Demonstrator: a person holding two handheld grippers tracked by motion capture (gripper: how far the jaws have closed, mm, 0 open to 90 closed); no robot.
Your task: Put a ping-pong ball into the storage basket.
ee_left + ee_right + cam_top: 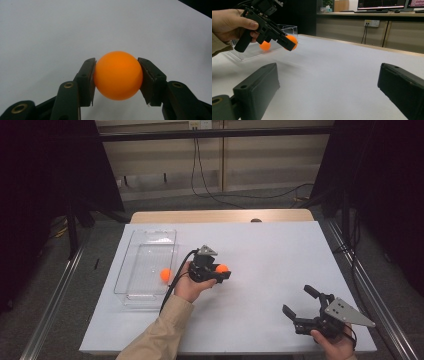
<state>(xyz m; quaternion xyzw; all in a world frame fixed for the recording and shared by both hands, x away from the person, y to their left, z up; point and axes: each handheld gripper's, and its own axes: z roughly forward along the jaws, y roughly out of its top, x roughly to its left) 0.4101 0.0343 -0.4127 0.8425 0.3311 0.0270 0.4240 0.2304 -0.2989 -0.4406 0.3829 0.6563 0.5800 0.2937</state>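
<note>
My left gripper (220, 270) is shut on an orange ball (222, 268), held a little above the white table top (270, 260) near its middle. In the left gripper view the ball (117, 75) sits squeezed between both pads. The right gripper view shows that gripper (291, 43) with the ball (293, 40) at its tip. A second orange ball (165, 275) lies inside the clear plastic tray (150, 237) at the left; it also appears as the second ball (265, 46) in the tray (289, 29). My right gripper (299, 301) stands open near the front right corner, nothing between its jaws.
The table's front edge runs just below both hands. A dark cable trails from the left gripper along the sleeve. Metal rails flank the table on the floor. Cables hang at the wall behind.
</note>
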